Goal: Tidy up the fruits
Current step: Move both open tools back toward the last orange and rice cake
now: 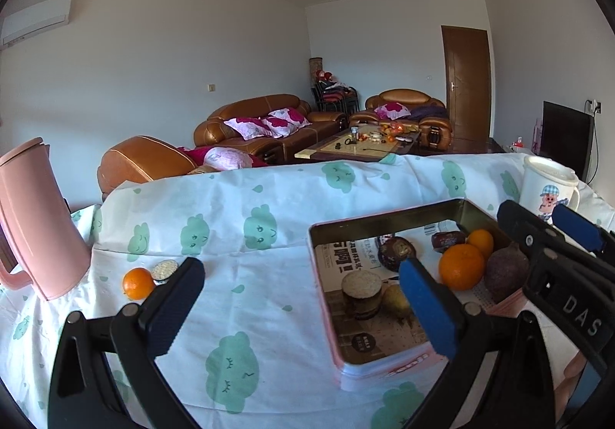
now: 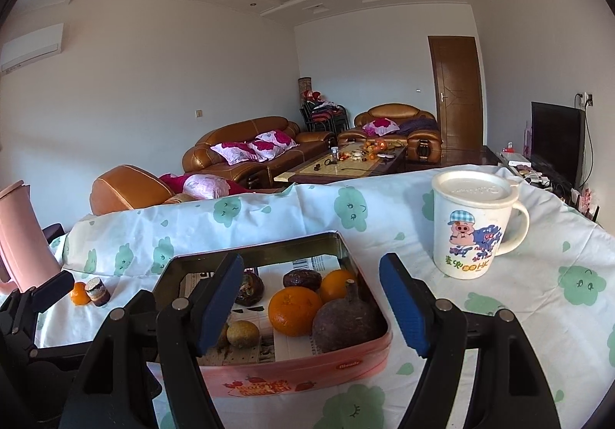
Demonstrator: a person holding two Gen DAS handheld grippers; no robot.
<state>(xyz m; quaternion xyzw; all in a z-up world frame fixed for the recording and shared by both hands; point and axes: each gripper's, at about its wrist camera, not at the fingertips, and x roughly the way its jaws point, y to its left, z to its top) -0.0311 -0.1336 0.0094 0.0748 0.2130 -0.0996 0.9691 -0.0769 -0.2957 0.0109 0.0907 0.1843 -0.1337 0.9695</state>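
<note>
- The table (image 1: 269,198), under a white cloth printed with green clouds, fills the lower half of both views and carries everything the sorting needs.
- A pink pitcher (image 1: 34,221) stands at the far left edge of the left wrist view. A lidded white mug (image 2: 474,225) sits right of centre in the right wrist view. Both are set clear of the fruit, likely to keep the work area free.
- The tin box (image 2: 292,367), lined with newspaper, sits low in the centre of the right wrist view and looks like the collecting place: two oranges, dark fruits and a yellowish one already lie inside.
- The left gripper (image 1: 296,298) hangs with its jaws spread wide and nothing between them, low in the centre of its own view.
- The right gripper (image 2: 311,302) is also parted and empty, framing the box's near edge.
- One loose orange (image 1: 137,283) remains on the cloth at lower left, touching a small round cake (image 1: 164,270). It is probably next to be boxed.
- Only the right wrist view shows the box's strawberry-printed front; the left wrist view shows another round cake in the box.
</note>
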